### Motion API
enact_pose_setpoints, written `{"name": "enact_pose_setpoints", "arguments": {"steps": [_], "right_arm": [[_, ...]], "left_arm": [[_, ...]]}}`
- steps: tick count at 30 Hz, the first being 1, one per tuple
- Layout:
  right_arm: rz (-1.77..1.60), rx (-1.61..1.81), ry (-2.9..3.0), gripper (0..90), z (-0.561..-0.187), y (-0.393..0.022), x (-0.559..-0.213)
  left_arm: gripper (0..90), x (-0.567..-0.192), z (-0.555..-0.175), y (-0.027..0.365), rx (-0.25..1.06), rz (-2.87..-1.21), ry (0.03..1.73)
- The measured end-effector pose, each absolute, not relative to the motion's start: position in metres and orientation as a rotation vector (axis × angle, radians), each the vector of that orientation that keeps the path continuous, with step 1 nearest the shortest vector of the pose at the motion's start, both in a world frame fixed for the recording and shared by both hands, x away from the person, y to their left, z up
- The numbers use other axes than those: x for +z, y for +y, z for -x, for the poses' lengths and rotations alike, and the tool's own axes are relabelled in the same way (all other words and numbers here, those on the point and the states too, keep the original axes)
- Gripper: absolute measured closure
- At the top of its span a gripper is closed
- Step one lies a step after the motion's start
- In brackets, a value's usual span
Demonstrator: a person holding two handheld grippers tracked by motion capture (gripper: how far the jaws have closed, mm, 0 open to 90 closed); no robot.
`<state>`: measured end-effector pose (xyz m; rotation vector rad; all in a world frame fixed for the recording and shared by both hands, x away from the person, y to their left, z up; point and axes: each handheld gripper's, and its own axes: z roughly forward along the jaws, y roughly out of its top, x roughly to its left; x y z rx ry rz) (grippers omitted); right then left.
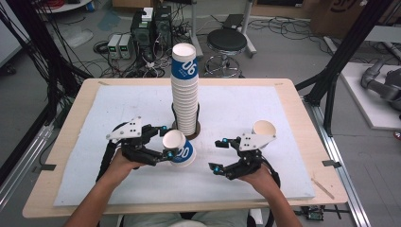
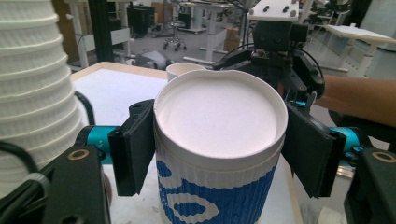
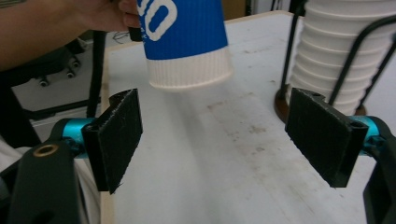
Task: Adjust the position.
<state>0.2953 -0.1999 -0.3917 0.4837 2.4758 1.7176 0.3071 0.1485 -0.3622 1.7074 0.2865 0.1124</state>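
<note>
My left fingers (image 2: 135,144) are clamped on the cup (image 2: 219,140) just below its rim, holding it tilted above the surface (image 1: 94,179) in front of the stack (image 1: 184,94), while my right fingers (image 3: 116,135) are spread wide with nothing between them. It's paper, so I'd guess super light and easy to crush. I'd grab near the rolled rim or base, where it's stiffest, and squeeze gently.

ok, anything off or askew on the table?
Only a small one: the rim of the cup held in the left gripper is pinched out of round at its far edge. The stack stands straight; nothing spilled.
</note>
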Motion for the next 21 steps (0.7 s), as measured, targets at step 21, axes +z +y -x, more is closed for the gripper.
{"name": "enact_pose_setpoints", "arguments": {"steps": [21], "right_arm": [[-0.345, 1.718, 2.562, 19.4, -0.300, -0.164, -0.390]], "left_arm": [[30.5, -0.361, -0.301, 0.131, 0.067, -1.701, 0.188]]}}
